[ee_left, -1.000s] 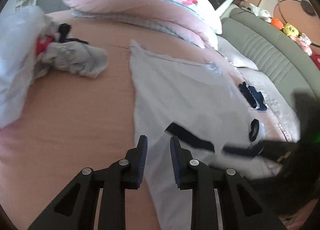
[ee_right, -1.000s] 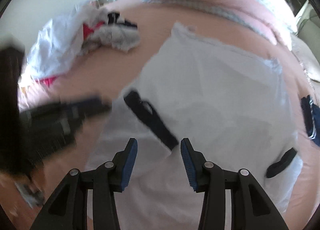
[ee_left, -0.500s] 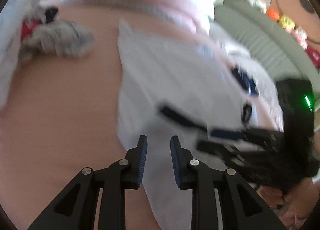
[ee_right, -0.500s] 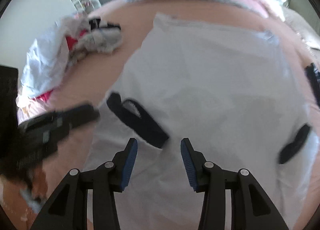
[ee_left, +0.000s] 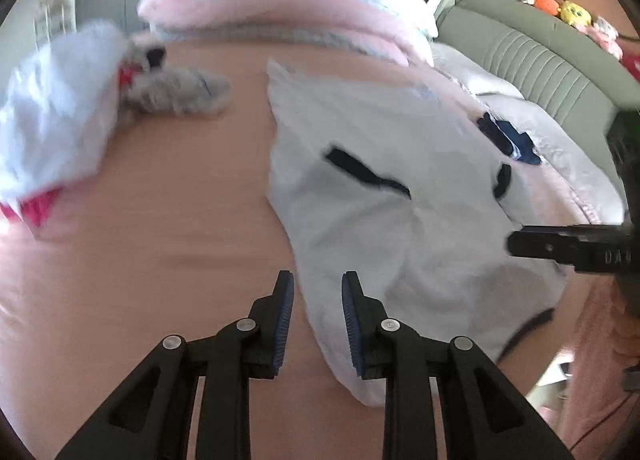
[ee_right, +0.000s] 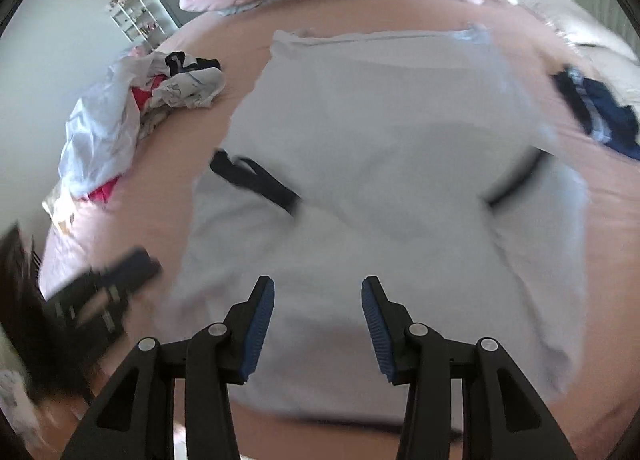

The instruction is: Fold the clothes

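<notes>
A white T-shirt [ee_right: 400, 164] with dark sleeve trim lies spread near the bed's [ee_left: 160, 240] front edge (unfolded clothes are heaped at its left side). The left gripper [ee_left: 316, 324] and right gripper [ee_right: 318, 324] hover over it, jaws apart, empty. Folding has likely not begun; next, pinch the near corners.

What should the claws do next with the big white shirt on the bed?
Probably lower both claws onto the white shirt's near edge and pinch it. The left claw and right claw are both open and empty above it, and the shirt lies spread flat on the pink bed, not yet folded.
</notes>
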Available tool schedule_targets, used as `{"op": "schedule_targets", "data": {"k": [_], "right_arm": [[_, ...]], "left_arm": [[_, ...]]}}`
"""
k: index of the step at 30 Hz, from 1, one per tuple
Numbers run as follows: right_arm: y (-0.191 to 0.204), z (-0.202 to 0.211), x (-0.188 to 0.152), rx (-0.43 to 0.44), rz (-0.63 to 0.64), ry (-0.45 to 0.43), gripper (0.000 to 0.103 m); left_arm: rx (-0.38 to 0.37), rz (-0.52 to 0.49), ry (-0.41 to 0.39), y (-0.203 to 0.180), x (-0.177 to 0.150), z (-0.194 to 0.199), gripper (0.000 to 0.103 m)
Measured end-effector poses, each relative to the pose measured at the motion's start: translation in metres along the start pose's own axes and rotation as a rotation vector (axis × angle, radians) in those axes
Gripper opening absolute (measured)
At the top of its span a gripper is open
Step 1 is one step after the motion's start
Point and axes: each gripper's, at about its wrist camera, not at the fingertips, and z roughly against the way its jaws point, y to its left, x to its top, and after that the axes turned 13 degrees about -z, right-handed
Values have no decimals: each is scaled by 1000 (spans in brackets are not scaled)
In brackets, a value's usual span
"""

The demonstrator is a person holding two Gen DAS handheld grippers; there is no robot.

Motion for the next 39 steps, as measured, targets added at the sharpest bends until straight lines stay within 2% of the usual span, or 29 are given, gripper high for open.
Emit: {"op": "schedule_targets", "data": {"k": [2, 4, 5, 7, 10, 12, 14, 18, 21, 23, 24, 25, 28, 31, 39], "right_arm": [[-21, 2, -12, -52, -7, -9, 45], [-42, 2, -25, -101, -18, -13, 45], [-56, -4, -32, -108, -51, 15, 45], [-65, 0, -45, -97, -30, -5, 45], [-64, 14, -63, -128, 51, -26, 45], [-70, 35, -68, -52, 34, -64, 45], [-90, 59, -64, 21, -68, -142, 45], [-147, 82, -60, 52, -301, -225, 45], [-187, 75, -65, 56, -416, -172, 45], [-204, 66, -70, 66, -468, -119, 45], [-206, 66, -71, 93, -473, -113, 45], [-208, 65, -72, 119, -479, -107, 45], [-206, 62, -71, 203, -474, -99, 45], [-196, 55, -73, 250, -450, -90, 45], [-197, 49, -61, 152, -449, -185, 42]], "left_arm": [[-13, -14, 63, -10, -5, -11, 22], [45, -66, 109, -24, -12, -14, 22], [48, -52, 106, -26, -13, -9, 22], [26, 18, 97, -26, -17, 3, 22], [-17, 185, 0, -22, -32, 27, 22], [-35, 320, -47, -20, -44, 35, 22], [-51, 449, -59, -17, -59, 32, 22], [-88, 650, -51, -7, -74, 26, 22], [-96, 691, -65, -8, -78, 21, 24], [-128, 733, -94, -8, -82, 20, 33], [-150, 757, -114, -8, -84, 19, 43], [-168, 771, -130, -9, -83, 17, 48], [-196, 791, -159, -16, -85, 19, 48], [-185, 762, -145, -25, -82, 17, 48], [-83, 608, -137, -39, -51, -5, 48]]}}
